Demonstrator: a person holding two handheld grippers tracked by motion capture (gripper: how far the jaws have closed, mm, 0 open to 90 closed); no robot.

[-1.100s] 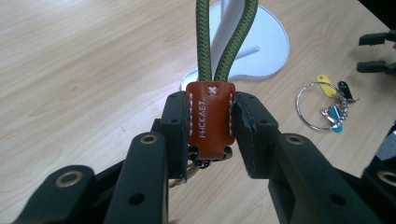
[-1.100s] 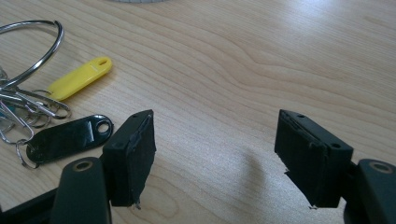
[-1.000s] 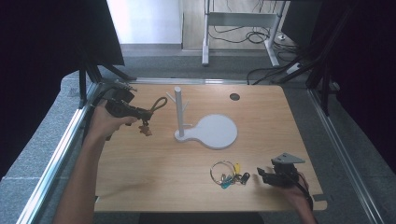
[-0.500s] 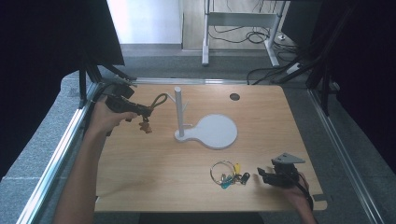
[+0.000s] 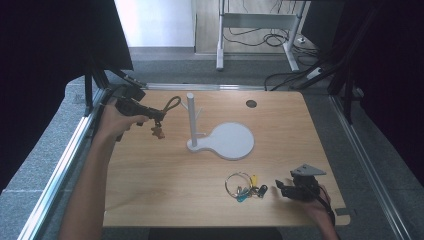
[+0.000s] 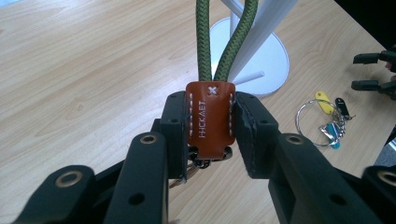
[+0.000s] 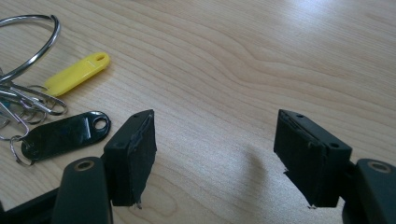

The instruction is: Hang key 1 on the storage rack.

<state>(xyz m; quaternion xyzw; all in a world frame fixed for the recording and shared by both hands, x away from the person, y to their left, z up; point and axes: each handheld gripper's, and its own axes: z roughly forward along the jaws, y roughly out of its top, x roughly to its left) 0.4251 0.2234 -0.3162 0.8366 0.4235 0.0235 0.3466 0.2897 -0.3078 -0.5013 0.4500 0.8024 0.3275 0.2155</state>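
Keychain w/ the tan leather tab is sitting pinched between my left gripper's pads, jaws closed tight on the tab's two side edges. From the tab the green cord loop is running straight out ahead of the fingers, long axis in line w/ the jaws and aiming at the white stand. In the left gripper view the loop is overlapping the post and one of its slanted pegs; can't tell if it's touching yet. In the high view the loop's far end is hanging just left of the post, near the top, and a small charm is dangling below the grip. So the move prob. turns on that: loop opening vs. a peg, which lies up and ahead of my fingers.

My left hand is held off the table, left of the stand, forearm coming in from the near edge, gripper pointing right toward the post.

My right gripper is standing wide, nothing between the jaws, resting low well to the near-right of the stand. Ring of keys w/ yellow and black tags is lying just beside it, on the stand side. Left hand is far nearer the stand.
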